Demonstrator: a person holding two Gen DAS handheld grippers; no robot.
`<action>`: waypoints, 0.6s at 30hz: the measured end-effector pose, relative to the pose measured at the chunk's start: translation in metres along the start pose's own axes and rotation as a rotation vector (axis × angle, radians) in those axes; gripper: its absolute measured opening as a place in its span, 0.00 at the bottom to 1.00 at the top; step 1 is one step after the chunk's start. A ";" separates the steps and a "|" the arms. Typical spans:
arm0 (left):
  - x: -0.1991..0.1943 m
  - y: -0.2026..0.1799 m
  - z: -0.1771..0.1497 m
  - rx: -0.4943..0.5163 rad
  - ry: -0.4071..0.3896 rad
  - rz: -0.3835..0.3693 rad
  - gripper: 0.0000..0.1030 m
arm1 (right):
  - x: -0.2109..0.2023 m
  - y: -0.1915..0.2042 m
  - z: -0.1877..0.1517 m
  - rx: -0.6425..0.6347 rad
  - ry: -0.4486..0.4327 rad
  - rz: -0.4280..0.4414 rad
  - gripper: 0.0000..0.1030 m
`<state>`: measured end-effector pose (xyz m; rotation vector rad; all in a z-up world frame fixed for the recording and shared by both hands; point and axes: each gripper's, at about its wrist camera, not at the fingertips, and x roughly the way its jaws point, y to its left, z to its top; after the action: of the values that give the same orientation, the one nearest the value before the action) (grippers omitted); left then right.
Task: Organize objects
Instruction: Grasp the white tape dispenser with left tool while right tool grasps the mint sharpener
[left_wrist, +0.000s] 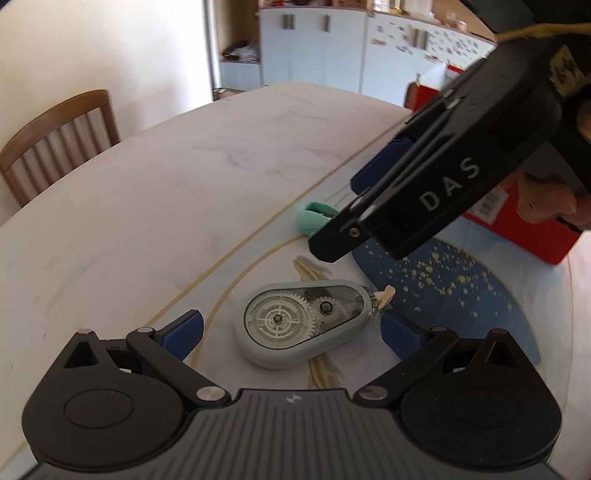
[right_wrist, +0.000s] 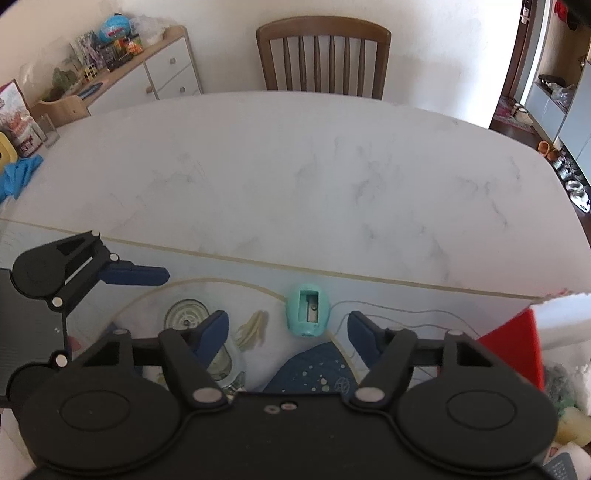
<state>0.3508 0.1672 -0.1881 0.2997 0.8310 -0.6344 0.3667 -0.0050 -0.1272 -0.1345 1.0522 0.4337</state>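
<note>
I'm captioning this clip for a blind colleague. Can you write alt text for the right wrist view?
The right gripper hangs open just above a small mint-green pencil sharpener on a pale placemat on a white marble table. The left gripper reaches in from the left; a wooden chair stands behind.

Cream walls (right_wrist: 443, 55) – wooden chair (right_wrist: 323, 55) behind marble table (right_wrist: 295, 184).

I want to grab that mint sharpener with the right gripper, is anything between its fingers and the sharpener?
Nothing visible blocks it. The right gripper is open, and the mint sharpener lies on the mat just ahead, between its fingers' lines. The tape dispenser sits off to the left side.
</note>
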 end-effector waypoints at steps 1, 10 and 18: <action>0.002 0.000 0.000 0.012 0.003 -0.006 1.00 | 0.002 0.000 0.000 -0.002 0.004 -0.005 0.66; 0.014 0.008 0.003 0.045 -0.007 -0.035 0.99 | 0.015 0.000 0.002 0.002 0.026 -0.017 0.58; 0.016 0.006 0.008 0.055 -0.036 -0.041 0.81 | 0.025 0.001 0.005 0.006 0.033 -0.024 0.47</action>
<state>0.3676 0.1611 -0.1951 0.3214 0.7881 -0.7000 0.3807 0.0045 -0.1460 -0.1492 1.0827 0.4083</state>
